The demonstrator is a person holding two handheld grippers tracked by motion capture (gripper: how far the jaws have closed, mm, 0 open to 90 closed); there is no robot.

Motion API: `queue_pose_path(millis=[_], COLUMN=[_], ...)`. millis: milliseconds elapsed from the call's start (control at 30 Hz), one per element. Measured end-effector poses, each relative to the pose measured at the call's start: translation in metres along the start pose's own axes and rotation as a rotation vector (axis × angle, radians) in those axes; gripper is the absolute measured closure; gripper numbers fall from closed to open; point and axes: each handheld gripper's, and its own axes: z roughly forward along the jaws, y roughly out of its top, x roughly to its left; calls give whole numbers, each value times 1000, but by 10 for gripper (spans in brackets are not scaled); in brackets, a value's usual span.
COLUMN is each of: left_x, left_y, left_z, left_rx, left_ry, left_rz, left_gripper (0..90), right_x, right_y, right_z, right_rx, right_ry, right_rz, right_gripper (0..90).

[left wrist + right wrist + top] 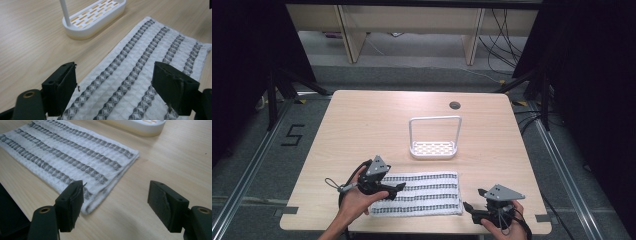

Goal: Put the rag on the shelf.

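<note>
You are working over a pale wood-grain table point(362, 120). The folded waffle-weave towel point(422, 192), white with dark patterned stripes, is lying flat near its front edge, long axis running left to right. Behind the towel, a white slotted rack with a hoop handle point(433, 148) is standing. Your left gripper point(384, 189) is hovering over the towel's left end, jaws apart. Your right gripper point(475, 213) is sitting just off the towel's right front corner, jaws apart, nothing held.

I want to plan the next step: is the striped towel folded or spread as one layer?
Folded, lying flat. The right gripper view shows stacked layers at the towel's near edge on the table.
</note>
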Motion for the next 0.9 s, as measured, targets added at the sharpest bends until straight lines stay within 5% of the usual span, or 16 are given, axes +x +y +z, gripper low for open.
queue_pose_path(millis=[267,433,600,900], left_x=[-6,-14,-23,-29], left_y=[19,35,48,63], left_z=[30,49,72,98], left_rx=[23,38,87,123], left_ry=[-56,-95,-160,-173], left_rz=[32,50,75,133], left_gripper=[267,279,312,397], right_x=[12,13,14,19], right_y=[1,0,-1,-1], right_z=[7,9,12,18], right_rx=[27,50,53,81], right_ry=[9,0,0,3], right_rz=[-70,-42,-68,-95], right_gripper=[337,358,373,423])
